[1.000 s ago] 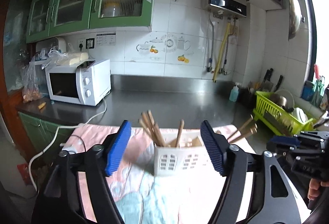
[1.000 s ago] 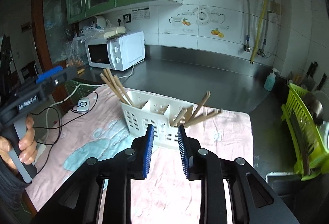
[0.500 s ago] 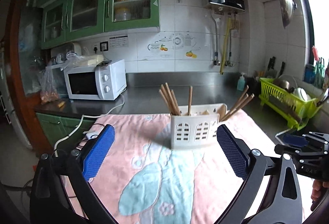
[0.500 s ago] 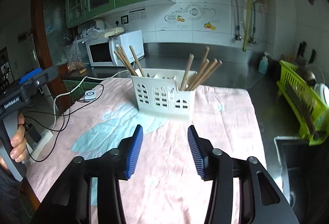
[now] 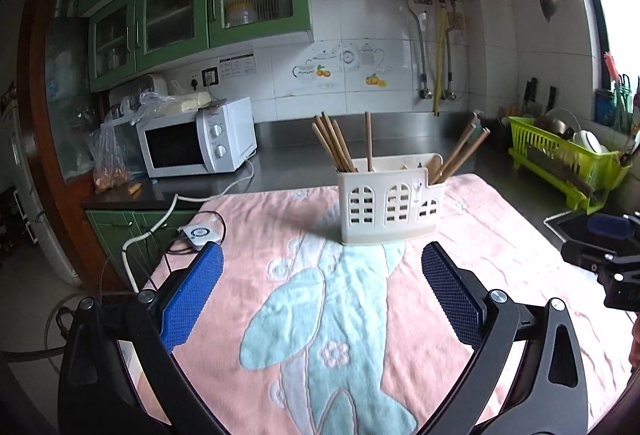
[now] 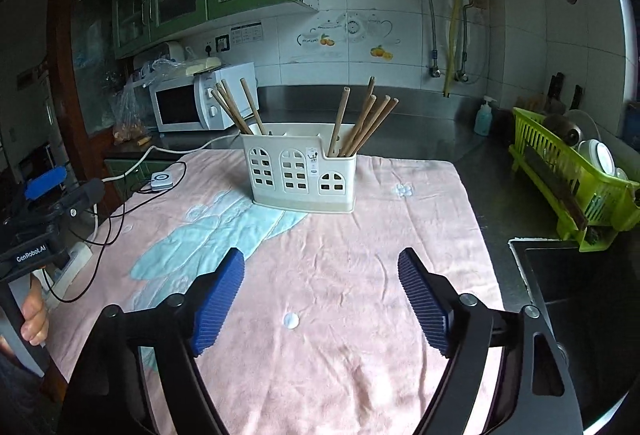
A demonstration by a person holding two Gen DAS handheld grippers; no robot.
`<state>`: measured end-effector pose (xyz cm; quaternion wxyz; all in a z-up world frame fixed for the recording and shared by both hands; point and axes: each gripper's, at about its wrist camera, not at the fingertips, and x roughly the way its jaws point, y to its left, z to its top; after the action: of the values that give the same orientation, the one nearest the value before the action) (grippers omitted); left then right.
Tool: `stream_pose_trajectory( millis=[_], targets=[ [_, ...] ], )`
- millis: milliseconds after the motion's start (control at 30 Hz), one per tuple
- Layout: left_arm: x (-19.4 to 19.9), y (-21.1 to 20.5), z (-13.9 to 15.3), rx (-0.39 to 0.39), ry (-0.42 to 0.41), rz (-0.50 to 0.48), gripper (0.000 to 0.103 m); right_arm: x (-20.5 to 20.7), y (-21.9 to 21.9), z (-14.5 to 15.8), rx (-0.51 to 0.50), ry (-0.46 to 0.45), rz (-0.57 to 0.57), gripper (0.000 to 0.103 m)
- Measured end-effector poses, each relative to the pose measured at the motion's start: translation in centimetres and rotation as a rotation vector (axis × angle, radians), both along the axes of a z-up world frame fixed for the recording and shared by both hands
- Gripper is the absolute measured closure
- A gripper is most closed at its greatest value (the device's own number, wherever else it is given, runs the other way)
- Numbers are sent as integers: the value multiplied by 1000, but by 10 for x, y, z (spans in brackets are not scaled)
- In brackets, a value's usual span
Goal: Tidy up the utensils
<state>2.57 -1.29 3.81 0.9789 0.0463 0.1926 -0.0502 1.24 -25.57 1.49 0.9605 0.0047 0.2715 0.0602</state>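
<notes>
Hovering over the pink towel (image 5: 500, 235), the left gripper (image 5: 322, 267) has its jaws spread wide, nothing between the blue pads (image 5: 192, 291), touching nothing. Right gripper (image 6: 320, 271) likewise: jaws wide apart, empty, above the near part of the towel.

The white utensil holder (image 5: 390, 205) stands upright on the far half of the towel, well apart from both grippers, centred ahead of each.

Counts:
- 1 holder, three windowed sections across its front.
- Wooden sticks (image 6: 360, 123) in two bunches plus a loner: in the right wrist view, about four leaning left at the left end (image 6: 234, 107) and about five leaning right at the right end. Overlap makes the exact number uncertain.
- In the left wrist view, one stick (image 5: 368, 141) stands near vertical between the bunches.
- 1 microwave (image 5: 196, 139) far left on the steel counter, 1 green dish rack (image 5: 560, 163) far right.

View differences:
- The right wrist view shows a dark sink (image 6: 576, 295) near right, a soap bottle (image 6: 483, 117) on the far counter, and the person's left fingers (image 6: 34, 313) on the other gripper's handle.
- The left wrist view shows the right gripper's body at its right edge, and a light-coloured piece (image 5: 434, 165) inside the holder's right section; what it is I can't tell.
</notes>
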Motion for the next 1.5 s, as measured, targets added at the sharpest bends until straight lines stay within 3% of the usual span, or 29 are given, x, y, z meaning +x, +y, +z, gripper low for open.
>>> stream_pose_trajectory(
  millis=[533,1500],
  targets=[
    [-6,3,-13,1,33,2,5,-14,-4,-8,5,0,-39,14],
    [-12,1,-17,5,44,-11,5,-18,4,-10,-7,-4,-39,12]
  ],
)
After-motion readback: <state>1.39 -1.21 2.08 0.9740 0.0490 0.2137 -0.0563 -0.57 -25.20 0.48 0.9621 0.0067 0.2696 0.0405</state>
